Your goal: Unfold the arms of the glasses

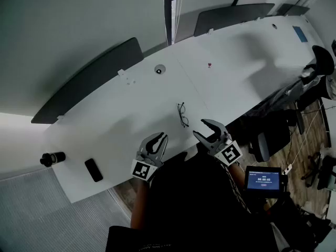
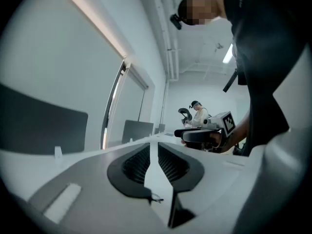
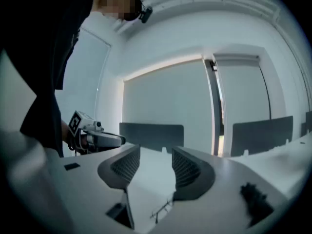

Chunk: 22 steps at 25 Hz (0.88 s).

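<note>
Glasses (image 1: 182, 114): they lie flat on the bench (image 1: 226, 56), near its front edge and just ahead of both grippers. The arms look folded in, but they are too small to be sure.
Left gripper (image 1: 161, 137): empty, with only a narrow gap between its jaws. It points toward the glasses and is not touching them.
Right gripper (image 1: 198, 127): empty, with its jaws spread wide. It is near the glasses on the other side, also apart from them.
Why so: in my judgement, one gripper on each side lets one hold the frame while the other pulls out an arm.
Edges: the front edge runs right under the grippers, so a pull toward the person could slide the glasses off.
Room: the bench around the glasses is bare. The phone (image 1: 94, 170) and the dark cylinder (image 1: 52, 158) are well apart at the left.
</note>
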### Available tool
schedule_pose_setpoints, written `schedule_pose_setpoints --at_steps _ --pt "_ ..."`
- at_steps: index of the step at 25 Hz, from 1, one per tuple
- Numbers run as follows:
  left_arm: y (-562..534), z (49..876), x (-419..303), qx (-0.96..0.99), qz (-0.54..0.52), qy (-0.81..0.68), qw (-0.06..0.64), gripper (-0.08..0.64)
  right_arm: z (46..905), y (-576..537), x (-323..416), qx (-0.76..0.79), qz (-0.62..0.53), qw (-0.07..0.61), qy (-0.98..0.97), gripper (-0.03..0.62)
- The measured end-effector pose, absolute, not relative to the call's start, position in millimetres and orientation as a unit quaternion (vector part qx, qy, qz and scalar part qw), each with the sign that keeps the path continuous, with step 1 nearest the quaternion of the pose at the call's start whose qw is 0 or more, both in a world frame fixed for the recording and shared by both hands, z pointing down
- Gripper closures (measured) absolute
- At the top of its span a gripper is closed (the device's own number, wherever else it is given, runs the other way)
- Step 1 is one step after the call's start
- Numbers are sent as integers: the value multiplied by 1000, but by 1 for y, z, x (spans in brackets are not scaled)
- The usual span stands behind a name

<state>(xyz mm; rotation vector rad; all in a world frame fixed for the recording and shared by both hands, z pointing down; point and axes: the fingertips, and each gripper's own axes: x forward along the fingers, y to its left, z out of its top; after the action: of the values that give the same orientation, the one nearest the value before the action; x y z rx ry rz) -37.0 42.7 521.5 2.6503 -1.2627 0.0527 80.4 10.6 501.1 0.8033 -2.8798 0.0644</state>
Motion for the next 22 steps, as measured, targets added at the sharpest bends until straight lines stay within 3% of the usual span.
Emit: schedule_pose_setpoints --at_steps 3,5,10,13,15,22 --pt "26 496 -32 887 39 -460 11 504 485 -1 58 252 -15 61 -966 376" --pt "20 484 -30 878 33 -477 -6 552 478 -5 47 246 -23 51 -968 376" --pt "26 470 -15 896 -22 -441 39 552 456 -2 47 224 36 -14 -974 390" --pt "39 470 -10 904 -42 -421 60 552 450 2 60 243 48 -38 -968 510" --pt "44 473 -12 903 -44 -423 64 552 454 8 67 252 39 -28 -966 566" --pt "45 498 -22 889 -19 -450 81 552 487 26 76 273 19 38 -961 583"
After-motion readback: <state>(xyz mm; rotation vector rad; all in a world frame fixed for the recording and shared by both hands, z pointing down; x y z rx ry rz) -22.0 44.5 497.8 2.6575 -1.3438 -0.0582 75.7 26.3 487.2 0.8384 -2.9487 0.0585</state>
